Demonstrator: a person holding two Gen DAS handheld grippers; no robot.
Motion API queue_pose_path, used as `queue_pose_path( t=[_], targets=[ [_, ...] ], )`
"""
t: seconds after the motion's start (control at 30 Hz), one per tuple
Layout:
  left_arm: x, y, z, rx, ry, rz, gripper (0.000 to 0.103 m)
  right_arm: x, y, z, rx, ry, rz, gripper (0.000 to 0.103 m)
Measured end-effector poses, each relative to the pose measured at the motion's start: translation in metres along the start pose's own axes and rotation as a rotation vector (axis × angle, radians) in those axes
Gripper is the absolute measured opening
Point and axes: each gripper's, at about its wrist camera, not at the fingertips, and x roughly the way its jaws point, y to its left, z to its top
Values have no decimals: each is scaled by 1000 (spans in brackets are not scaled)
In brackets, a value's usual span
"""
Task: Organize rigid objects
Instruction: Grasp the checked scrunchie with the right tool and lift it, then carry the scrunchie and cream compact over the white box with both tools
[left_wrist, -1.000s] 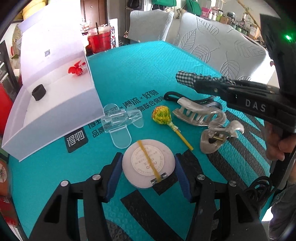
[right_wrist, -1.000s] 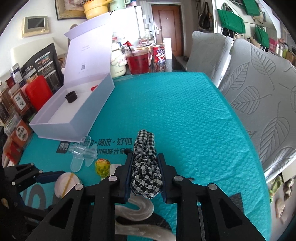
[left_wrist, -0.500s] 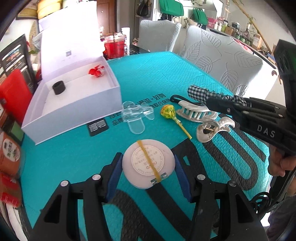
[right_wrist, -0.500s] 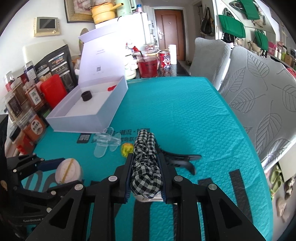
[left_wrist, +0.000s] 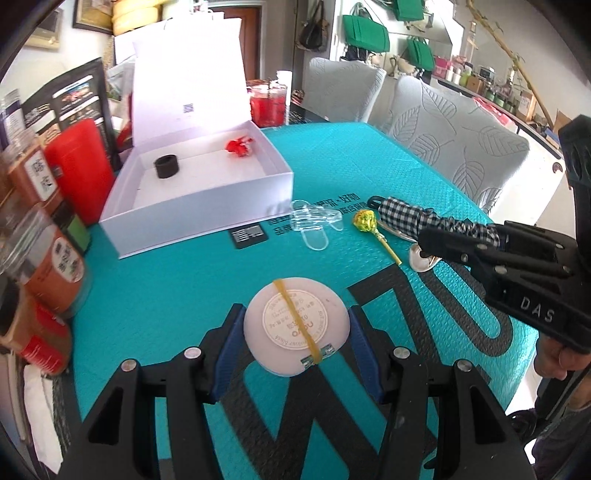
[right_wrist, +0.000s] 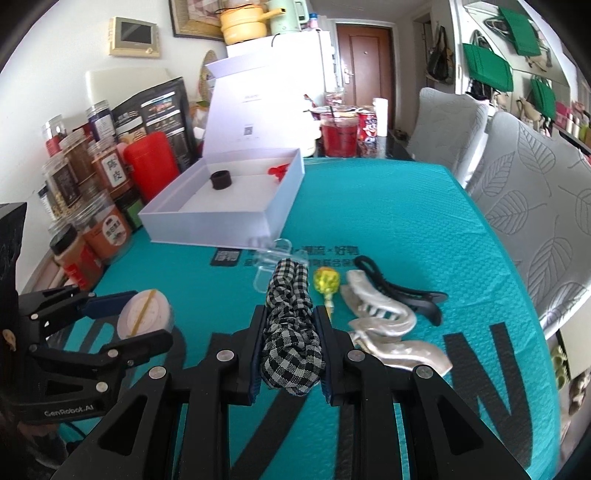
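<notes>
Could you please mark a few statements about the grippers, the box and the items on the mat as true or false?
1. The left gripper holds a round white case. True.
2. The right gripper is empty. False: it is shut on a checked scrunchie.
3. The white box is closed. False: its lid stands open.
4. A black ring lies in the box. True.
5. The lollipop is in the box. False: it lies on the teal mat.
</notes>
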Motion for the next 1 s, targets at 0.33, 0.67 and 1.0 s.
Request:
queue_pose_path(
  t=[0.33,0.67,1.0],
  targets=[
    [-30,18,-19,-38,-39,49,55,-11,38,-8,-52,-18,55,24],
    [-50,33,-28,-55,-61,96,55,-20,66,-19,-72,-34,113,24],
    [-65,48,-22,-78,-105,104,56,-27,81,-20,-85,-42,118,24]
  ],
)
